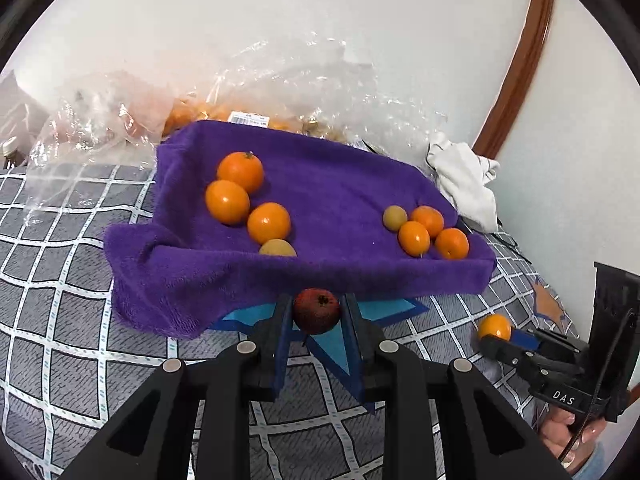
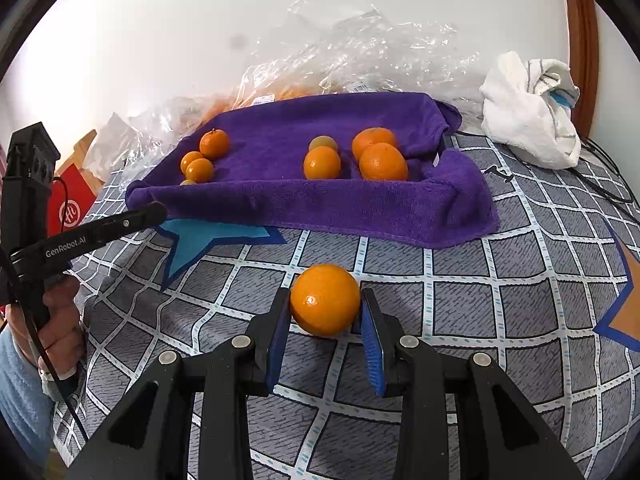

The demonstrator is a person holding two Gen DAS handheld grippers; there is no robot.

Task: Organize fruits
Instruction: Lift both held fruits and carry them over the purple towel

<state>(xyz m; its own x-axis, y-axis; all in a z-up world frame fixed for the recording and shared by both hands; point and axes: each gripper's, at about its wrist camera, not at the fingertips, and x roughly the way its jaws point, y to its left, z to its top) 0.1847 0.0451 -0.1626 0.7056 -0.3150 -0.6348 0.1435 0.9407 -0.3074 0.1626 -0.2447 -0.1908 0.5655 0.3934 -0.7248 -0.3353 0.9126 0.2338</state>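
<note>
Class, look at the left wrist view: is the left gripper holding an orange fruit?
No, the left gripper is closed on a dark red fruit, not an orange one.

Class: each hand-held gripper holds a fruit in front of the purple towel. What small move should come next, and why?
Probably carry the orange in the right hand-held gripper forward over the purple towel toward the oranges at its right end. It sits gripped between the pads, short of the towel, and like fruits are already grouped there.

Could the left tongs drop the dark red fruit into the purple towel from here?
Probably yes. The left tongs hold the dark red fruit right at the purple towel's raised near edge; nothing blocks the way, they only need to lift over it.
</note>
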